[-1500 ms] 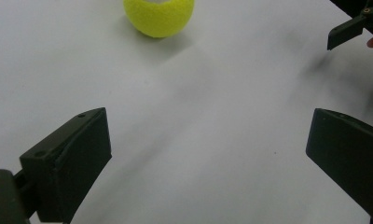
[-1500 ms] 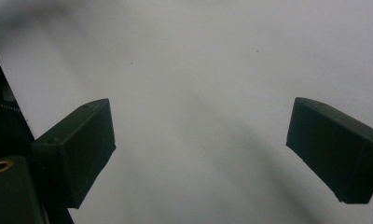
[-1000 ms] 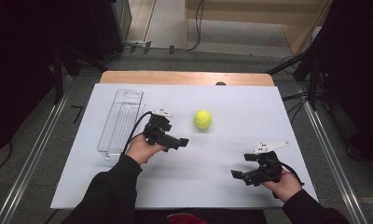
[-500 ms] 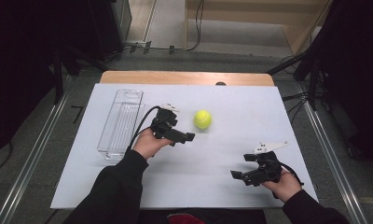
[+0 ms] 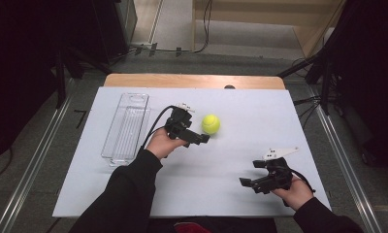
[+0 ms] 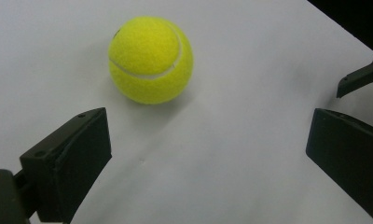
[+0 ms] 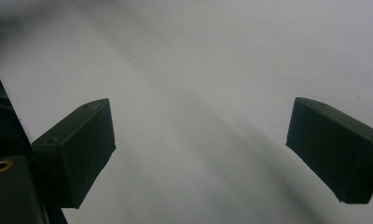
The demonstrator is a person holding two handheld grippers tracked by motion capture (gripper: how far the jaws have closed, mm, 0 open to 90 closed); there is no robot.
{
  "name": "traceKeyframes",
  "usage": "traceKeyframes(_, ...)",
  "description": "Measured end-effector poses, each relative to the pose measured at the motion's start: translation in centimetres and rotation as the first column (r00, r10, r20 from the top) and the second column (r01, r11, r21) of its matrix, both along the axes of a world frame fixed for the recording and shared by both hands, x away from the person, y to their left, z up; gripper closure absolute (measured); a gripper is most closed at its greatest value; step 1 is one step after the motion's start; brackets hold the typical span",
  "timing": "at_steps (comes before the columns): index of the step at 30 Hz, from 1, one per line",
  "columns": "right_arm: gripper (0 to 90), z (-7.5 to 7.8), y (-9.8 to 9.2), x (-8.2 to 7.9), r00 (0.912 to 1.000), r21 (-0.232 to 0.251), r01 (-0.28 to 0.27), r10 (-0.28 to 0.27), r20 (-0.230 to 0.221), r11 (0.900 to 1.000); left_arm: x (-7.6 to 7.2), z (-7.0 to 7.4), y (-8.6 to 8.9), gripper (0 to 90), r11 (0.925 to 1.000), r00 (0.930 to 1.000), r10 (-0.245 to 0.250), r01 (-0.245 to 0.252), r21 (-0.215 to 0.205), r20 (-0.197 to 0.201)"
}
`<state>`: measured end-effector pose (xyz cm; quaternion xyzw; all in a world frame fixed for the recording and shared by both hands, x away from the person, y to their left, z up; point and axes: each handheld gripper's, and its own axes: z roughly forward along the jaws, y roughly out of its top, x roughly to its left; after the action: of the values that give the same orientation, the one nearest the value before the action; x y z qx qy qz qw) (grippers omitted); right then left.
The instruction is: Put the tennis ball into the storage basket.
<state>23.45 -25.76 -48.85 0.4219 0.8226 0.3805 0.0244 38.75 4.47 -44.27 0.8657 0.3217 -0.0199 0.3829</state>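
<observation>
We're on the approach: left gripper (image 5: 202,139) jaws spread wide, tennis ball (image 5: 211,124) at frame centre, just ahead, untouched. Right gripper (image 5: 248,183) idle lower right, also spread. Next: centre jaws around the ball, squeeze.

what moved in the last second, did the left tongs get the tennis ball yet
Not yet. The left tongs have moved forward and to the right, closing in on the tennis ball; in the left gripper view the jaws stand open with the ball just ahead, untouched. The ball, the clear plastic tray and the right tongs, open over the white mat, stayed put.
</observation>
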Motion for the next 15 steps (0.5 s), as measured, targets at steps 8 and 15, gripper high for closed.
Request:
traceKeyframes(8, 5.9, -0.1, 0.0, 0.0, 1.0, -0.005, 0.002, -0.002, -0.006, 1.0, 1.2, 0.2, -0.5, 0.5, 0.9998, 0.9998, 0.016, -0.016, 0.011, 0.014)
traceKeyframes(15, 5.9, -0.1, -0.1, 0.0, 1.0, -0.012, 0.004, -0.004, -0.008, 1.0, 2.0, 0.5, -1.1, 0.5, 0.9996, 0.9995, 0.027, -0.027, 0.009, 0.018)
